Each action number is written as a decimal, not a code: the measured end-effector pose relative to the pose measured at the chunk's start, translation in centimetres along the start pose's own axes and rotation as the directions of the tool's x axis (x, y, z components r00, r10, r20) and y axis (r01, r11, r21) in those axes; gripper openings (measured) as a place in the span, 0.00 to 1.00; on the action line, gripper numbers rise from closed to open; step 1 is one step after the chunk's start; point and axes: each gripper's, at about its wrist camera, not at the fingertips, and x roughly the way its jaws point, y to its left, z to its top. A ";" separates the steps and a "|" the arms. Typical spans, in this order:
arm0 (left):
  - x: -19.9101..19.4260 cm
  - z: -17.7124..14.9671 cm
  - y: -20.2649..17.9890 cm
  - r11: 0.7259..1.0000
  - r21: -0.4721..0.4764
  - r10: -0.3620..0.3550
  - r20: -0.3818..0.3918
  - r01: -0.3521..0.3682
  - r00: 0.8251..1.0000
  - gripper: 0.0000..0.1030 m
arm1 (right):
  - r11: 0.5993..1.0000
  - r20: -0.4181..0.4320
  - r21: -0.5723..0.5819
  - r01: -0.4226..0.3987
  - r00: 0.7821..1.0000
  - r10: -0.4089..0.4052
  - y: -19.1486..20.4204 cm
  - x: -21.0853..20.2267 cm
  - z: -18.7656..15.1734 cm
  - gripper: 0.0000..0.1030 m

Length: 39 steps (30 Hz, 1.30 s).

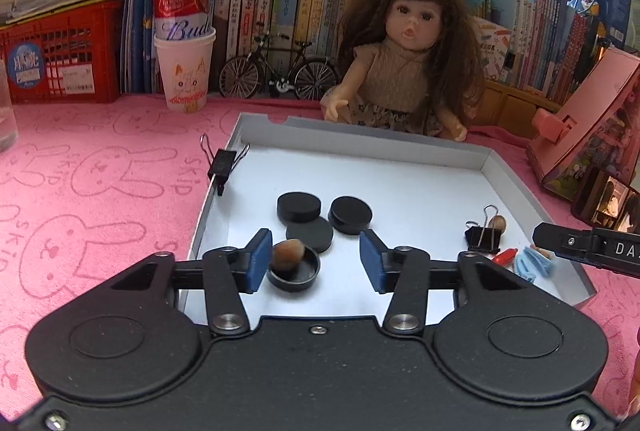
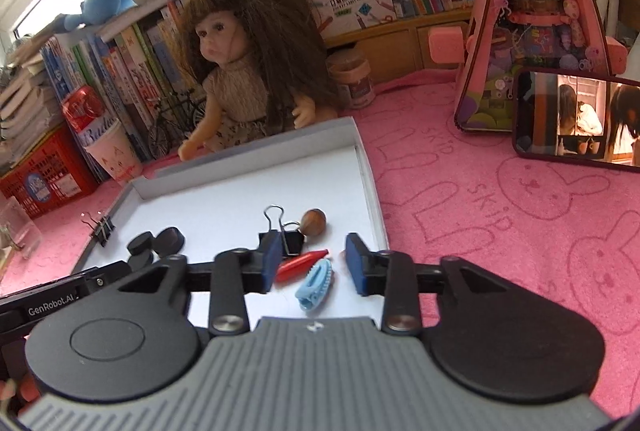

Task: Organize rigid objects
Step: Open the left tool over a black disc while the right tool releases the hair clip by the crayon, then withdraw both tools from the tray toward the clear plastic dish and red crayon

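On the left, the binder clip (image 1: 223, 167) pinched onto the rim of the white tray (image 1: 400, 135) could be knocked loose if the left tool (image 1: 316, 257) swings wide. That tool hovers low over the tray's near left part, tilted down, with its blue pads apart and nothing clamped. The brown nut (image 1: 289, 251) resting in the upturned black cap (image 1: 295, 271) lies just beside its left pad, so a careless close would likely tip the cap or send the round nut rolling. Behind it, three black discs (image 1: 320, 215) overlap and could slide as a clump. To the right, the right tool (image 2: 314, 263) is likewise angled down with pads apart, empty. The red piece (image 2: 302, 263) and blue hair clip (image 2: 316, 283) lie between them, so closing might catch both together. The second nut (image 2: 314, 222) beside the black binder clip (image 2: 290, 241) may also roll off.
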 end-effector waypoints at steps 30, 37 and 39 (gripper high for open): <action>-11.5 -5.7 -0.8 0.974 0.107 -0.205 0.051 0.199 0.977 0.79 | 0.970 0.090 -0.211 -0.118 0.986 0.139 0.5 -9.4 -6.2 0.91; -13.5 -7.6 -0.6 0.966 0.127 -0.231 0.035 0.225 0.972 0.80 | 0.958 0.075 -0.272 -0.091 0.991 0.115 0.4 -10.6 -8.2 0.92; -13.8 -8.2 -0.6 0.964 0.132 -0.237 0.023 0.232 0.971 0.79 | 0.955 0.064 -0.281 -0.100 0.990 0.122 0.4 -10.9 -8.6 0.92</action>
